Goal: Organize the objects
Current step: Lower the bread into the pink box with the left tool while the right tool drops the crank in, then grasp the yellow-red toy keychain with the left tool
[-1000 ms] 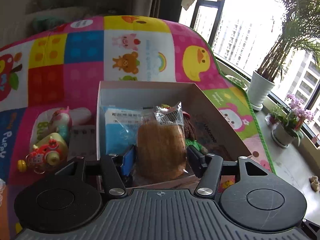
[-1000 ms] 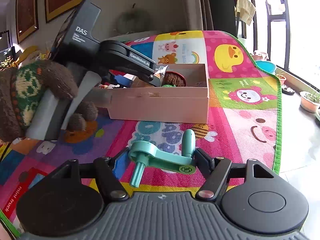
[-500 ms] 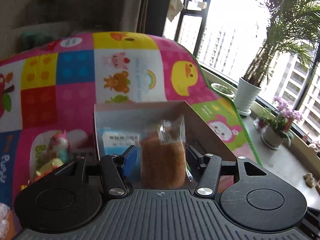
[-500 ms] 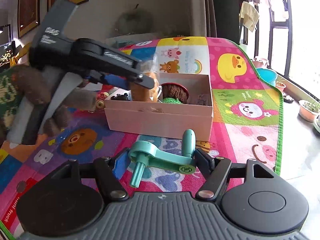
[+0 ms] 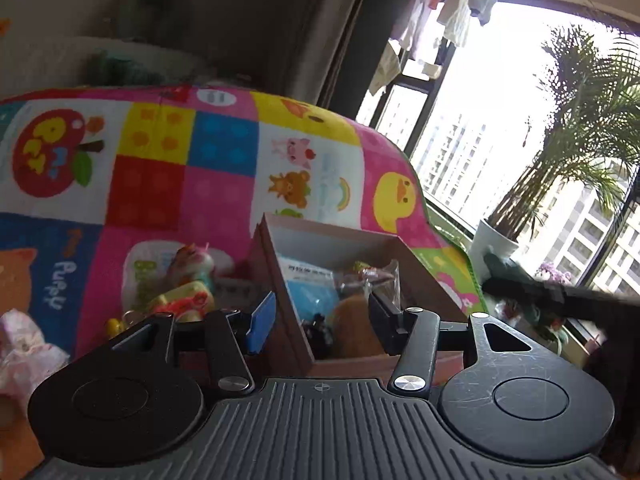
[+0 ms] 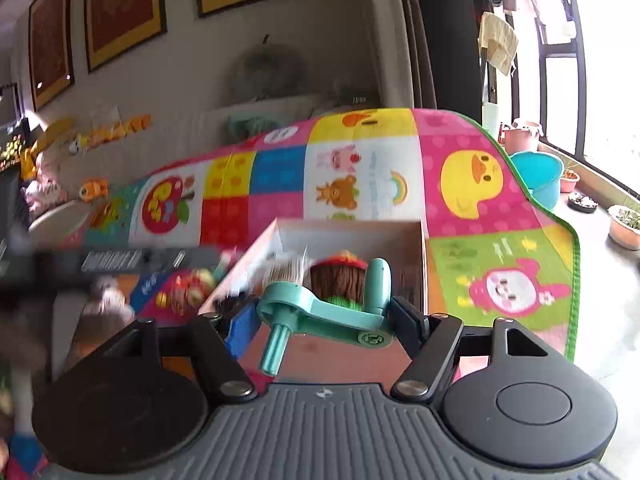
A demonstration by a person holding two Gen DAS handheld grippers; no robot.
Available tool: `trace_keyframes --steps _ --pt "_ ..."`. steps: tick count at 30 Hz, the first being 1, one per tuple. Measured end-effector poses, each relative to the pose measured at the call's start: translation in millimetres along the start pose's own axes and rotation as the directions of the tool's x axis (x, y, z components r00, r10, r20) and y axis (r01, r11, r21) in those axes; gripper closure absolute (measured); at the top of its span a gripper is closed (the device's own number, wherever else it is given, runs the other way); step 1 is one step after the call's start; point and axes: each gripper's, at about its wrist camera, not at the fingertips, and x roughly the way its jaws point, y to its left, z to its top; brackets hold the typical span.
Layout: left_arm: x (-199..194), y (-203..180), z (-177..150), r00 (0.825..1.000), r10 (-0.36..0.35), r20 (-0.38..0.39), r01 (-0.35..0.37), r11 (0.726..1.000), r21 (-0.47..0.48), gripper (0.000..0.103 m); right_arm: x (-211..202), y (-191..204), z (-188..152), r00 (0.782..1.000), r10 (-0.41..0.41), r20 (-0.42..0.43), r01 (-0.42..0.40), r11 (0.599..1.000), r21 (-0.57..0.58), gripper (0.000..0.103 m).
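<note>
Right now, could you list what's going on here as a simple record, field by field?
Surface: colourful play mat
Container: open cardboard box on the mat
In box: bagged brown snack, blue packet, brown knitted toy
Left gripper: open, empty, over the box's near corner
Right gripper: shut on a teal crank handle, near the box
Beside box: small toys

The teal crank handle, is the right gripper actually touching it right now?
Touching. In the right wrist view the right gripper has the teal crank handle pinched between its fingers, held above the near wall of the cardboard box.
</note>
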Motion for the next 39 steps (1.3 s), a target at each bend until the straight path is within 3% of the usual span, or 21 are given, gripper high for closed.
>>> trace_keyframes --steps 3,4,8,11,15,19,22,25,27,31,33,37,39 --pt "-18 9 -12 1.0 0.004 -0.026 -0.004 1.0 0.028 0.047 44 -16 50 1.0 -0.029 -0.001 0.029 0.994 0.107 0.031" --pt "-23 13 -16 0.999 0.018 -0.03 -0.016 0.999 0.042 0.047 60 -22 63 1.0 -0.012 -0.022 0.015 0.991 0.131 0.025" --pt "-31 35 -31 0.996 0.078 -0.047 -0.075 0.995 0.058 0.047 81 -40 78 0.999 -0.01 -0.038 0.019 0.973 0.231 0.019" --pt "-26 53 -35 0.993 0.101 -0.062 -0.101 0.995 0.004 0.047 68 -40 63 0.999 -0.038 -0.01 0.039 0.971 0.235 0.009" --pt "-16 61 -28 0.993 0.113 -0.035 -0.114 0.993 -0.026 0.047 45 -20 26 0.995 -0.104 0.004 0.103 0.99 0.095 0.009" --pt "10 65 -10 0.989 0.147 -0.027 -0.148 0.989 -0.008 0.047 21 5 -20 0.992 -0.123 0.017 0.124 0.989 -0.08 0.007" --pt "31 63 3 0.98 0.197 -0.006 -0.197 0.98 0.039 0.047 9 21 -49 0.995 -0.102 -0.005 0.1 0.985 -0.144 0.007" --pt "54 62 15 0.98 0.2 -0.015 -0.197 0.974 0.107 0.047 2 32 -70 0.997 -0.069 -0.033 0.064 0.987 -0.144 0.005" --pt "66 67 23 0.977 0.212 -0.027 -0.208 0.973 0.105 0.047 2 36 -82 0.997 -0.04 -0.06 0.032 0.991 -0.132 0.005" --pt "74 80 26 0.989 0.09 -0.115 -0.083 0.994 0.066 0.048 7 37 -97 0.995 -0.014 -0.096 0.005 0.995 -0.097 0.005" --pt "67 74 19 0.991 0.056 -0.124 -0.039 0.99 0.135 0.048 8 34 -101 0.995 -0.004 -0.101 -0.002 0.998 -0.067 0.005" --pt "65 61 5 0.977 0.168 -0.13 -0.117 0.937 0.328 0.047 12 28 -102 0.993 0.004 -0.118 -0.007 1.0 -0.028 0.004" --pt "71 64 7 0.971 0.193 -0.139 -0.136 0.931 0.339 0.047 14 29 -103 0.992 0.005 -0.124 -0.009 1.0 -0.03 0.004"
